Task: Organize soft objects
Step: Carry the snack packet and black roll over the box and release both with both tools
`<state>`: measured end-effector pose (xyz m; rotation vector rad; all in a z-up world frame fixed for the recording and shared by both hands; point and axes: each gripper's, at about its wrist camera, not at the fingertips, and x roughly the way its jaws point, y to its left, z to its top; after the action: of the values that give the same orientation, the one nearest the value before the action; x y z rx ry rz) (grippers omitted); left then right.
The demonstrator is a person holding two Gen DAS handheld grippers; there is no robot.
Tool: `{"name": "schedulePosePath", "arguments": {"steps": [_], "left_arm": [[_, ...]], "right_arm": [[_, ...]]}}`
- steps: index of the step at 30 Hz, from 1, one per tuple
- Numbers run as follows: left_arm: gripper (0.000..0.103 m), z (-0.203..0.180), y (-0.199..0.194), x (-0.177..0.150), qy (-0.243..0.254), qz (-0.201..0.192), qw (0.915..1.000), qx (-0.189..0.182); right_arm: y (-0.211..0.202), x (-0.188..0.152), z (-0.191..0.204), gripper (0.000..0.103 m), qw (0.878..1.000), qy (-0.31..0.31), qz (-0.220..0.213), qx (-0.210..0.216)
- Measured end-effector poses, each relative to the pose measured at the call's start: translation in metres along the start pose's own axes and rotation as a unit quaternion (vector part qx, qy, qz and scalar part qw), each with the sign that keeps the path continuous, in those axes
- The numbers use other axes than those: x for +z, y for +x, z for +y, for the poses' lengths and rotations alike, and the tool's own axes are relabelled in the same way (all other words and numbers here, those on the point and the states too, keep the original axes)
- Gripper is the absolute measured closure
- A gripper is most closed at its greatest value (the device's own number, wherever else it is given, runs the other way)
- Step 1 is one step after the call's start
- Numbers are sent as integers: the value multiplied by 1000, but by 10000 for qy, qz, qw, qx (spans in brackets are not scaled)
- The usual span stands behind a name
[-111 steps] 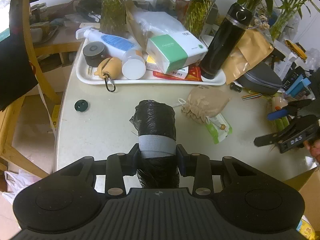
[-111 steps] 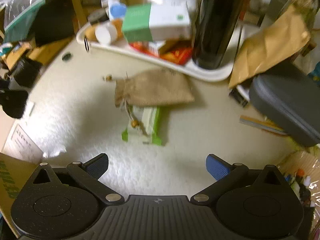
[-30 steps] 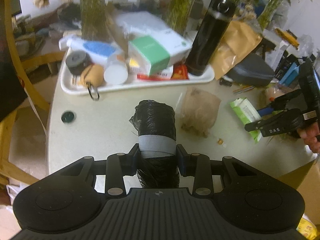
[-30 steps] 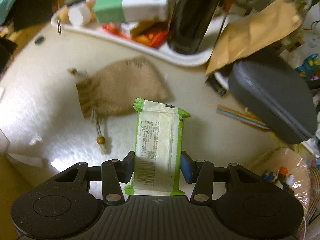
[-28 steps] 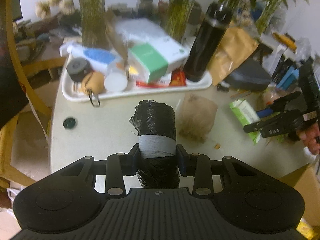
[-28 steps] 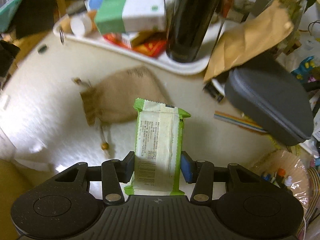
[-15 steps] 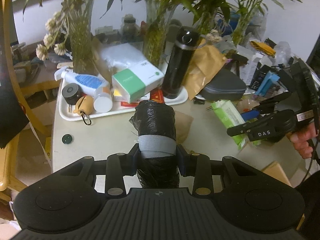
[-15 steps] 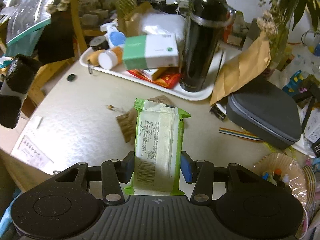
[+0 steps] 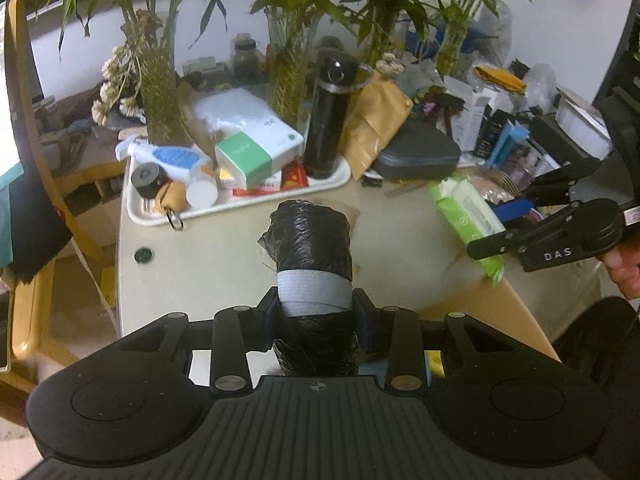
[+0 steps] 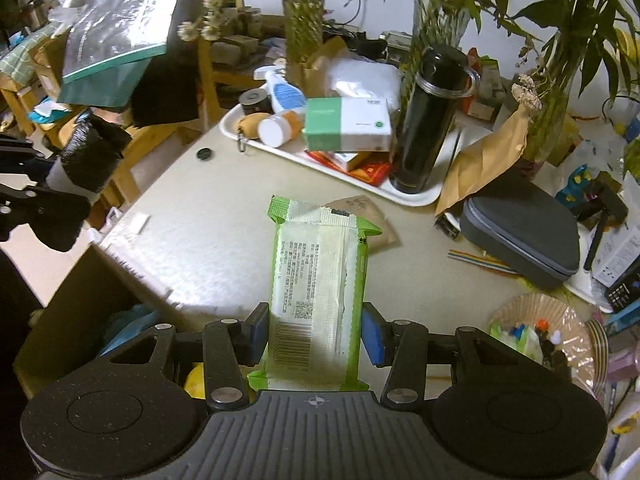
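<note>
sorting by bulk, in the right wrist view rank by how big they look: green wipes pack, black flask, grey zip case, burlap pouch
1. green wipes pack, though it is nearest the camera, held in the right hand-held gripper
2. grey zip case
3. black flask, close to the case
4. burlap pouch, mostly hidden, so unsure

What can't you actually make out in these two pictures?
- Burlap pouch: right wrist view, mostly behind the green wipes pack; left wrist view, behind the black bag roll.
- Pack's printed text: too small.
- Person: only fingers, cut by the left view's edge.
</note>
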<state>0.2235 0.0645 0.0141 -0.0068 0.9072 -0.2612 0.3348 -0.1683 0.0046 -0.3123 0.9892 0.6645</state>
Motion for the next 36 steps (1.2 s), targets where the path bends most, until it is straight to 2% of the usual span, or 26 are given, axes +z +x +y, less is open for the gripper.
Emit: {"name": "schedulePosePath", "arguments": {"steps": [11, 18, 29, 36], "left_arm": [[67, -18, -12, -35, -12, 251, 9996, 133], [67, -21, -16, -51, -195, 393, 9990, 105], [67, -26, -14, -66, -298, 534, 9981, -38], [67, -27, -10, -71, -355, 606, 9975, -109]], "right_arm": [[-22, -40, 26, 53, 9999, 47, 48, 143], [-26, -62, 33, 53, 9994, 177, 157, 270], [-21, -81, 34, 54, 9979, 386, 344, 380], [-24, -85, 37, 54, 9980, 442, 298, 349]]}}
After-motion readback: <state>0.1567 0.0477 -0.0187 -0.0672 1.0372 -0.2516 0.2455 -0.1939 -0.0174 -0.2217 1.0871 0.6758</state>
